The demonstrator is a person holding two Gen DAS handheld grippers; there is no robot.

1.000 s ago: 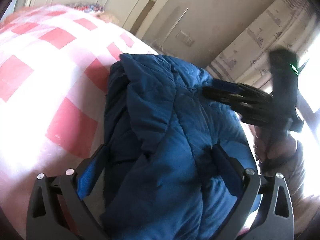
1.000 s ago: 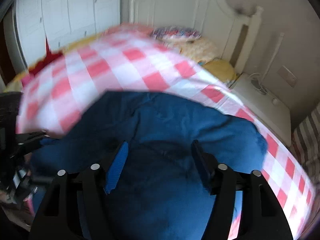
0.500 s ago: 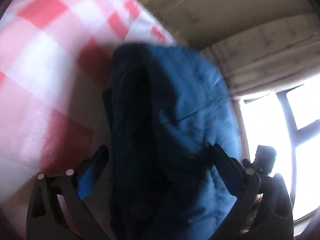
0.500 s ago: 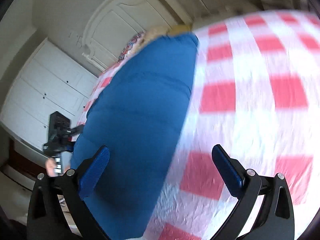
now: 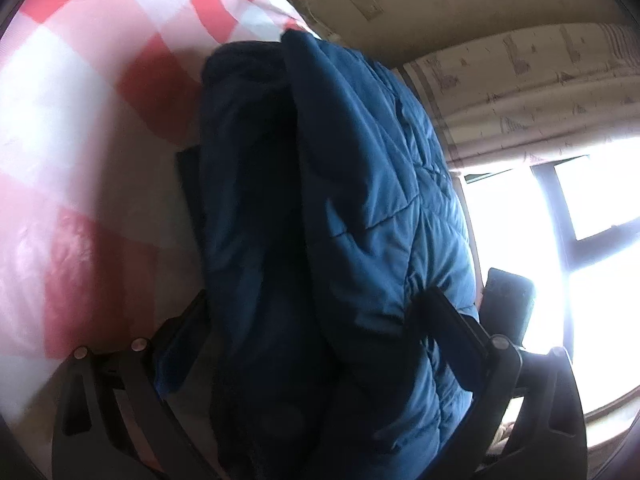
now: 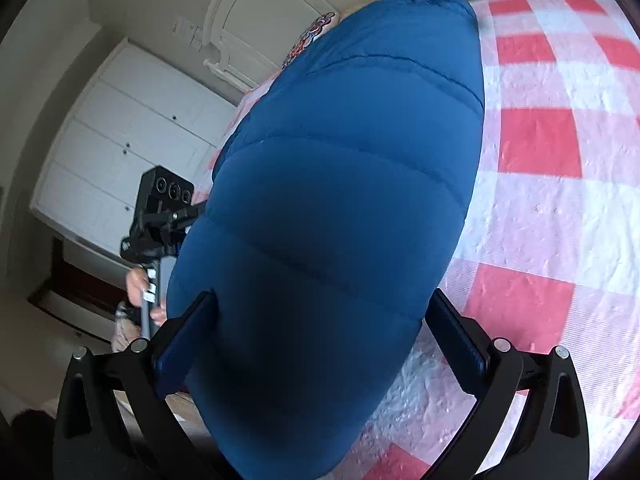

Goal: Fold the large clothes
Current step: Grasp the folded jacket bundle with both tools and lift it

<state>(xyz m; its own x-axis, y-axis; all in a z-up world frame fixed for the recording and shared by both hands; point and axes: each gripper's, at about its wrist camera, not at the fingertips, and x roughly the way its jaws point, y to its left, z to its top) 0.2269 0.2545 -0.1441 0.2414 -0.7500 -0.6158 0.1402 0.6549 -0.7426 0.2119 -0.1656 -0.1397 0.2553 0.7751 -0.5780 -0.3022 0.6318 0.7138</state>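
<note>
Bed: red-and-white checked cover.
Jacket: blue padded jacket, folded bundle lying on the cover; no readable label or writing.
Right claw: just opened wide, astride the bundle.
Left claw: spread wide around the bundle's other end; grip unclear.

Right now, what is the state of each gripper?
Left gripper: open, blue jacket between its jaws.
Right gripper: open, jaws just opened, jacket between them.

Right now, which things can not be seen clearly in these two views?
- Left wrist view: the folded blue jacket hides the left gripper pads' contact, and window glare washes out the right gripper.
- Right wrist view: the jacket hides the left gripper's fingers and most of the hand holding it.
</note>
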